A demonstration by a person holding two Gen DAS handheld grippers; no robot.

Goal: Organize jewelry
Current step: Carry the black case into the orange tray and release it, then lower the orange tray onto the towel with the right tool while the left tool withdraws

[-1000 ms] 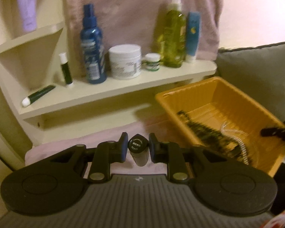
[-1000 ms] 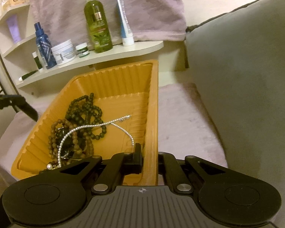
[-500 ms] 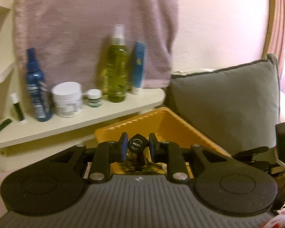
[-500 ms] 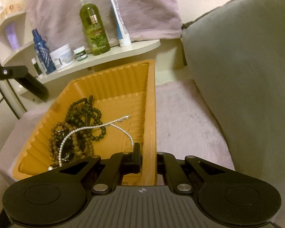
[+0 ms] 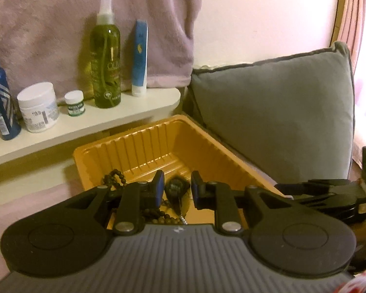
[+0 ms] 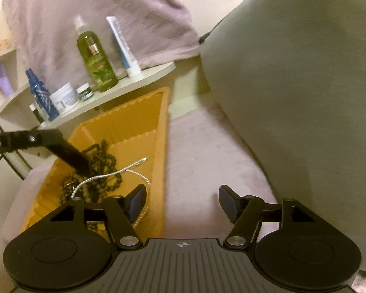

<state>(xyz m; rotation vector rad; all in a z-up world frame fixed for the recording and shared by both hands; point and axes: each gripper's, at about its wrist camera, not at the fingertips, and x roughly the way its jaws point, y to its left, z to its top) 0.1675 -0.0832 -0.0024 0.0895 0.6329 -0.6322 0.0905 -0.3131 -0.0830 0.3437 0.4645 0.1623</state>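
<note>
We see a pale cream wall (image 5: 256,17) behind everything, lit warmly and dimly. A fuzzy mauve towel (image 5: 61,24) hangs down it, its lower edge reaching a cream-white rounded shelf (image 5: 156,102). To the right of the shelf a large grey fabric cushion with piped edges (image 5: 275,112) leans upright. Beyond it, at the far right, we make out a curved wooden frame edge (image 5: 339,12) and pink striped drapery (image 5: 358,5). Below lies a soft mauve plush covering (image 6: 207,151), and higher cream corner shelves (image 6: 9,97) step up on the left.
</note>
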